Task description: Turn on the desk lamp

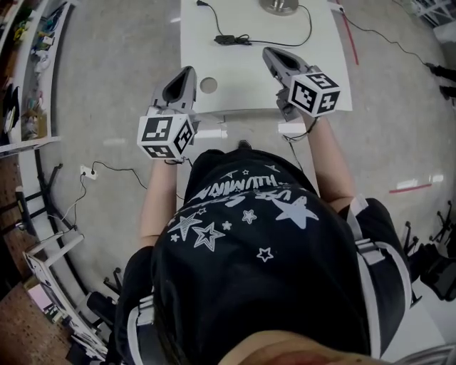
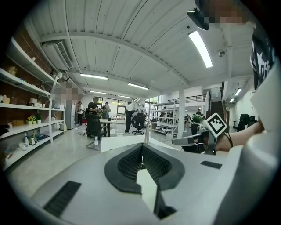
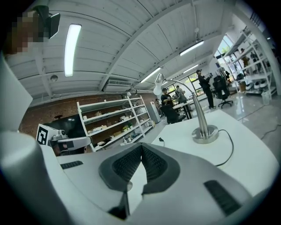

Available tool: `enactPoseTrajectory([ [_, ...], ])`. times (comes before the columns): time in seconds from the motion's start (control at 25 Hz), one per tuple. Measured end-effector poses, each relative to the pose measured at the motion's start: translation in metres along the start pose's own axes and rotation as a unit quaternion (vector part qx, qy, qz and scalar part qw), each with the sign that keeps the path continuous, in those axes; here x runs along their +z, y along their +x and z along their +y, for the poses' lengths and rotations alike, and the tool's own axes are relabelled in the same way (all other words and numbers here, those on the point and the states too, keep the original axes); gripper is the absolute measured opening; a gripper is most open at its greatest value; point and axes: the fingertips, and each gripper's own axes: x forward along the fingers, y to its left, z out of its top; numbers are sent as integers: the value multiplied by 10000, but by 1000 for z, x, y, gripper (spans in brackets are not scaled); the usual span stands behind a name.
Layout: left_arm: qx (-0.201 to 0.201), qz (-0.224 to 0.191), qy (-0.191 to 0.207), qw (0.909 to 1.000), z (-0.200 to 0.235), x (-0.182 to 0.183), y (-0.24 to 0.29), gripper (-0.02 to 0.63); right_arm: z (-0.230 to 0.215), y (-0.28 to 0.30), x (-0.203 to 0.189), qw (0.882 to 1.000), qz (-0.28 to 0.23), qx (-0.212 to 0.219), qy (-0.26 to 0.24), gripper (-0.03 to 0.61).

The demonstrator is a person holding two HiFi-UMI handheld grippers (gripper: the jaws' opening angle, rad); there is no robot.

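Observation:
The desk lamp stands at the far end of the white table (image 1: 242,78); only its round metal base (image 1: 279,6) shows in the head view. In the right gripper view its base (image 3: 204,134), curved stem and head (image 3: 158,85) are ahead to the right. A black cable with an inline switch (image 1: 231,39) lies on the table between lamp and grippers. My left gripper (image 1: 187,73) hovers over the table's near left, shut and empty (image 2: 142,146). My right gripper (image 1: 269,52) is over the near right, also shut on nothing (image 3: 141,147), well short of the lamp.
A round cable hole (image 1: 209,85) sits in the table near the left gripper. The table's near edge is just under both grippers. Shelving (image 1: 28,85) lines the left wall; a power strip (image 1: 87,171) lies on the floor. People and office chairs (image 2: 94,125) are far behind.

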Motion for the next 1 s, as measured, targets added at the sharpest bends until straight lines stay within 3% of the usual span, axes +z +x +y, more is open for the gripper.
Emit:
enactPoseTrajectory([
  [0.32, 20, 82, 57, 9999, 19, 1, 17, 11, -1, 29, -5, 9998, 154, -4, 93, 5],
  [0.76, -907, 279, -153, 9954, 40, -8, 63, 11, -11, 70, 0, 9978, 90, -574, 316, 5],
  [1.0, -1518, 512, -131, 9870, 64, -17, 99, 11, -23, 111, -1, 9946, 146, -908, 483, 5],
])
